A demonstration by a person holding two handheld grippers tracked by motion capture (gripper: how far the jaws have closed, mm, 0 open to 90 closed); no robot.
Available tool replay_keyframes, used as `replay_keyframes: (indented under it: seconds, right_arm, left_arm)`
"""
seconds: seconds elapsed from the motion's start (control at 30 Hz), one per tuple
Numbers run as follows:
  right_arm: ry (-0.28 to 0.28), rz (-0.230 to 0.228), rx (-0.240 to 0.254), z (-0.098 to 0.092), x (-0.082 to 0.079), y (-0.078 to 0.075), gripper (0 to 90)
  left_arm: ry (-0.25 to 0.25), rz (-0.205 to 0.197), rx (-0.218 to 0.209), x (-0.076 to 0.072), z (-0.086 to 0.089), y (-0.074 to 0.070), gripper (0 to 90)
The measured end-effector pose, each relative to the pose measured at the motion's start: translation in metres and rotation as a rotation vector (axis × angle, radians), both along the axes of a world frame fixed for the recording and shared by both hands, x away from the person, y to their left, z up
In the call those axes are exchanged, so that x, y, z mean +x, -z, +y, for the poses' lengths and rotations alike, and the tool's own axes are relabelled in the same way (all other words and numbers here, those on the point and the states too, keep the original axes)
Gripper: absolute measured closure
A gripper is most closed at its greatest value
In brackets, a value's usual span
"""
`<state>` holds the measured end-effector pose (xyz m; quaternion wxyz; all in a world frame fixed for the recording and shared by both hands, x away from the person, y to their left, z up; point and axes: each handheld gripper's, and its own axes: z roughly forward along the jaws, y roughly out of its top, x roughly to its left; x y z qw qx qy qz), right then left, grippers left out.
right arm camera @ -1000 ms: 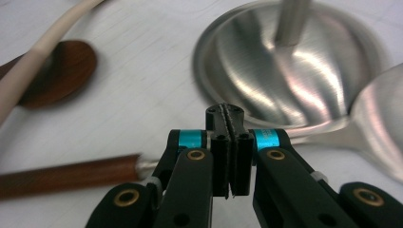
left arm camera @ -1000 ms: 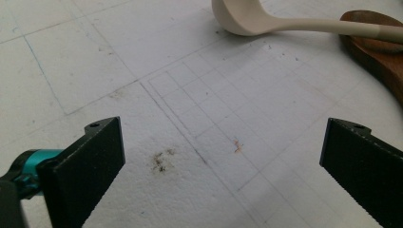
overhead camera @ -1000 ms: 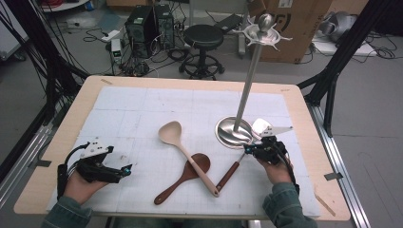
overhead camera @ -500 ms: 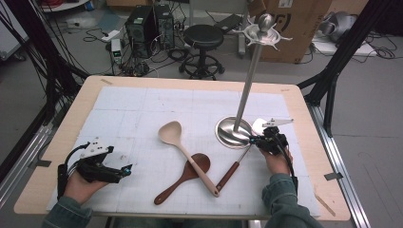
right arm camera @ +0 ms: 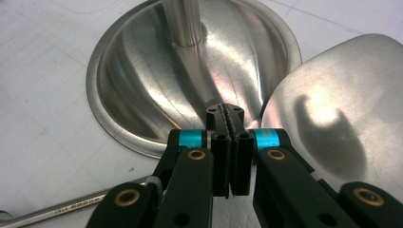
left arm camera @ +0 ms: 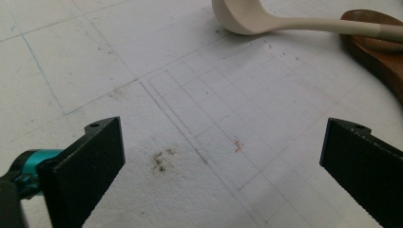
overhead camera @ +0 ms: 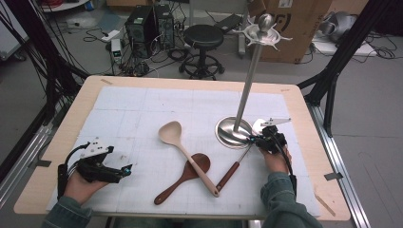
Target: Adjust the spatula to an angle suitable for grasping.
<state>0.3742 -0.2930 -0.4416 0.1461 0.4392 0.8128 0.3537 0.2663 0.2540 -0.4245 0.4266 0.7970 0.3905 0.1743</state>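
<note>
1 spatula [overhead camera: 240,160] is seen just below the right gripper [right arm camera: 225,111], whose jaws are pressed together on nothing. Its long axis is laid from the head beside the stand base [overhead camera: 232,132] (contact cannot be told) back toward the person. The left gripper [left arm camera: 223,137] is held spread, well apart.

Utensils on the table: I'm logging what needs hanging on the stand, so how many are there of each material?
Wooden utensils: 2, the pale spoon and the dark spoon.
Metal utensils with a dark red handle: 1, the metal spatula.
Total: 3 utensils, all lying beside the steel stand.
</note>
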Motion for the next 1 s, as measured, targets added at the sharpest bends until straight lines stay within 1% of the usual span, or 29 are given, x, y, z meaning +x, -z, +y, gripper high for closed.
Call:
replay_keyframes:
  seconds: [0.07, 0.17, 0.23, 0.37, 0.53, 0.63, 0.67, 0.77, 0.83, 1.0]
  right_arm:
    - [-0.003, 0.003, -0.011, -0.001, 0.000, 0.000, 89.7]
    - [0.001, 0.010, -0.012, -0.003, -0.002, -0.001, 89.7]
    - [-0.003, 0.009, -0.019, -0.004, -0.003, -0.001, 89.7]
    - [-0.002, 0.026, -0.024, -0.008, -0.005, -0.002, 89.7]
    - [-0.001, 0.036, -0.036, -0.014, -0.009, -0.003, 89.7]
    - [0.008, 0.044, -0.035, -0.019, -0.013, -0.003, 89.7]
    - [0.018, 0.048, -0.032, -0.022, -0.015, -0.003, 89.7]
    - [0.027, 0.052, -0.021, -0.029, -0.019, -0.002, 89.7]
    - [0.029, 0.052, -0.028, -0.033, -0.023, -0.002, 89.7]
    - [0.034, 0.061, -0.023, -0.042, -0.031, 0.000, 89.7]
  left_arm:
    - [0.002, -0.001, 0.001, 0.000, 0.000, 0.000, 1.6]
    - [-0.001, -0.003, -0.007, 0.000, 0.000, 0.000, 1.6]
    - [0.001, -0.002, -0.001, 0.000, 0.000, -0.001, 1.6]
    - [0.001, -0.003, -0.001, 0.000, 0.000, -0.001, 1.6]
    - [0.002, -0.004, 0.000, 0.000, 0.000, -0.001, 1.6]
    - [0.003, -0.004, 0.001, 0.000, 0.000, -0.001, 1.6]
    - [0.002, -0.004, 0.002, 0.000, 0.000, -0.001, 1.6]
    - [0.002, -0.004, 0.001, 0.000, 0.000, -0.001, 1.6]
    - [0.004, -0.005, 0.003, 0.000, 0.000, -0.001, 1.6]
    - [0.003, -0.006, 0.001, -0.001, -0.001, -0.001, 1.6]
